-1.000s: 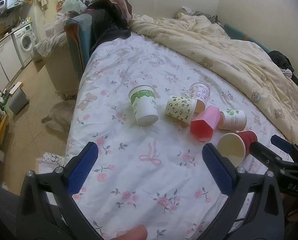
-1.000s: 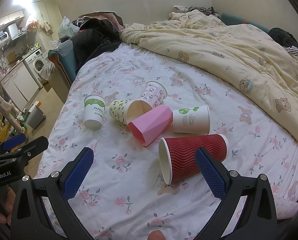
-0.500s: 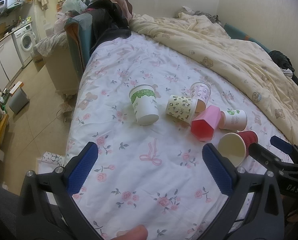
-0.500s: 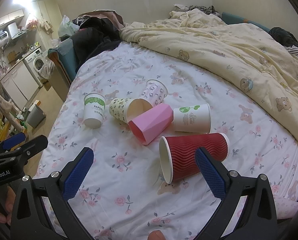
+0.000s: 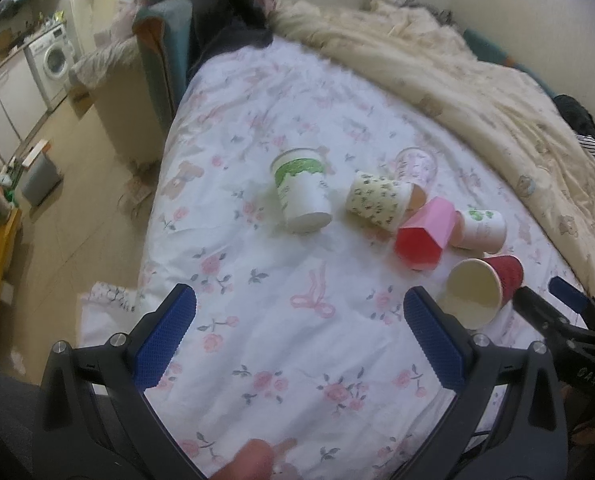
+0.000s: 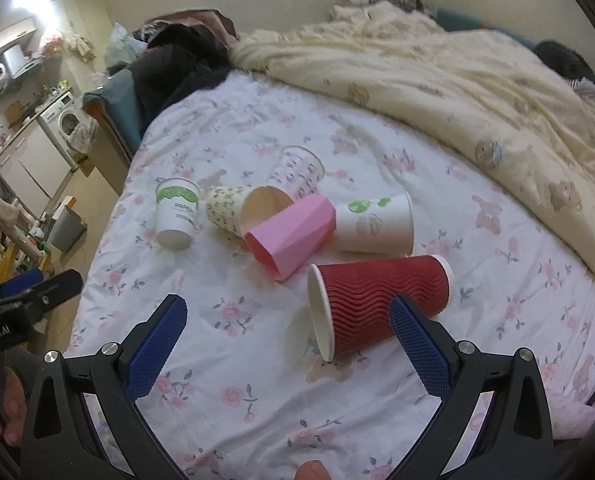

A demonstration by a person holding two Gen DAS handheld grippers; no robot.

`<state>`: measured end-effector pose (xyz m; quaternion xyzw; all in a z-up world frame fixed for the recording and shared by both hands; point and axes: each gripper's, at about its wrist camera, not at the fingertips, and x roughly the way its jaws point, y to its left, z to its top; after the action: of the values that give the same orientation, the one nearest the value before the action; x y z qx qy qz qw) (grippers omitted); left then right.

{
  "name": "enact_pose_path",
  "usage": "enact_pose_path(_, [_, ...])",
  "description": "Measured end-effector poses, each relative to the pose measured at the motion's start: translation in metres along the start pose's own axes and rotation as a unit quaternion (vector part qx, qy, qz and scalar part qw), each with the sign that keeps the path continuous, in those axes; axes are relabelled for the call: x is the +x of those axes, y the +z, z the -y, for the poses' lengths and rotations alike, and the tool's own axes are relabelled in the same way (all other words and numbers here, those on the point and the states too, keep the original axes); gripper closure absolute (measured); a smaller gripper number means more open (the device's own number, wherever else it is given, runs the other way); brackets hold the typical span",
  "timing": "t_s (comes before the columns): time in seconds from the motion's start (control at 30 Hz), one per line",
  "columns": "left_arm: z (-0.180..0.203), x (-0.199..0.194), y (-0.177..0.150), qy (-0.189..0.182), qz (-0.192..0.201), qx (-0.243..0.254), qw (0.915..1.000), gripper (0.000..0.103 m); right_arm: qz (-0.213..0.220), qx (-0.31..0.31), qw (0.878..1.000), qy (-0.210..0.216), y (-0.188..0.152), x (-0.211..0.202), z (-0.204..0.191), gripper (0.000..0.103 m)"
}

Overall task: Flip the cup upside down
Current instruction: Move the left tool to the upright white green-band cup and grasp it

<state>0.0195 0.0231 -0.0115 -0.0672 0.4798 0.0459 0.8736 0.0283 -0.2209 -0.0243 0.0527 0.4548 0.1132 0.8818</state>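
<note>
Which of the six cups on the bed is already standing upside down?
The white paper cup with the green band, leftmost of the group; the other five lie on their sides.

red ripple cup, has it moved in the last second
No. In the right wrist view the red ripple cup lies on its side with the same gap to the pink faceted cup as before; the slight frame shift is camera motion.

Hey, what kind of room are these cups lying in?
Likely a small studio flat: the cups lie on a bed with a floral sheet and cream quilt, and a washing machine stands nearby.
</note>
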Motion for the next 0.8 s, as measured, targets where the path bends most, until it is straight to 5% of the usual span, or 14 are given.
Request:
enact_pose_path(0.13, [0.0,0.014,0.022,0.032,-0.016,0.015,0.9992,0.001,-0.003,-0.002,1.0,-0.009,0.009,0.007,0.006,0.0])
enact_pose_path(0.5, [0.006,0.079,0.076,0.029,-0.095,0.001,0.995,0.001,-0.023,0.022,0.999,-0.011,0.06,0.046,0.02,0.0])
enact_pose_path(0.8, [0.008,0.15,0.093,0.024,-0.159,-0.021,0.9868,0.015,-0.036,0.037,0.999,-0.007,0.075,0.073,0.025,0.0])
